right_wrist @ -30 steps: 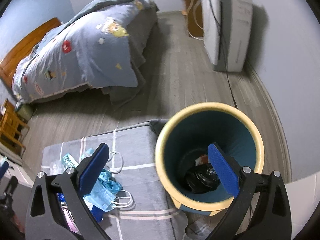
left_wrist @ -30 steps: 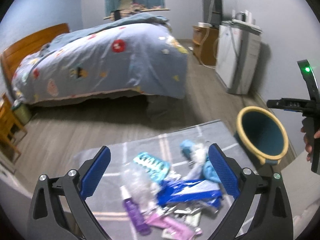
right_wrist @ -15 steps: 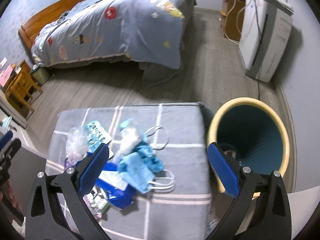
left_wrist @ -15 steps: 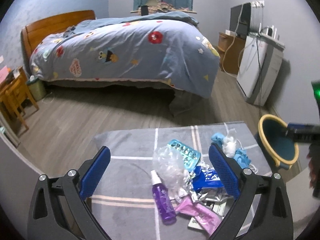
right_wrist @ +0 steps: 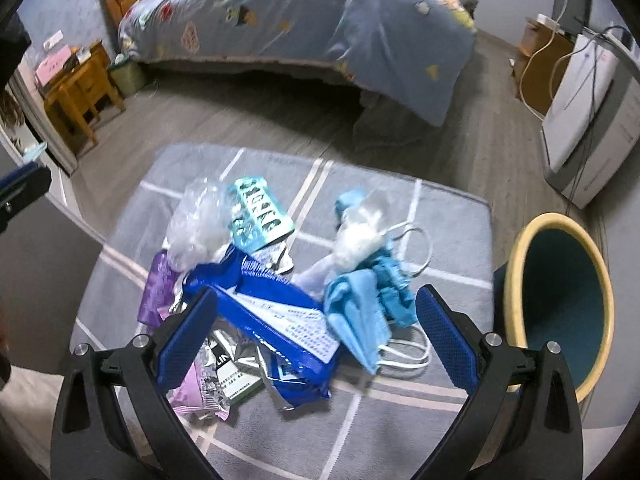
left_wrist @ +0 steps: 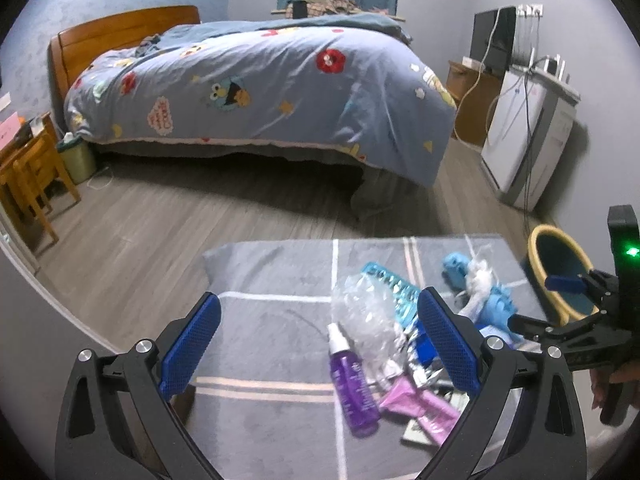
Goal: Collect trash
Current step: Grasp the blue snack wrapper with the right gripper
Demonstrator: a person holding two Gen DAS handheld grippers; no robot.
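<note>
Jaws of left gripper (left_wrist: 318, 350) and right gripper (right_wrist: 316, 338) wide open, empty, above trash pile (right_wrist: 276, 280) mid grey checked worktop (right_wrist: 448, 240); yellow-rimmed teal bin (right_wrist: 560, 304) beside right edge.

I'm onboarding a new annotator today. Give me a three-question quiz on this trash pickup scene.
1. True or false: the right tool is shut on a piece of trash.
2. Which item lies closest to the bin? A) purple spray bottle B) blue face masks C) teal blister pack
3. Fill in: the trash sits on a grey ___.

Key: 1 false, both tools are open and empty, the left tool too. 2 B. 3 cushion with pale stripes.
</note>
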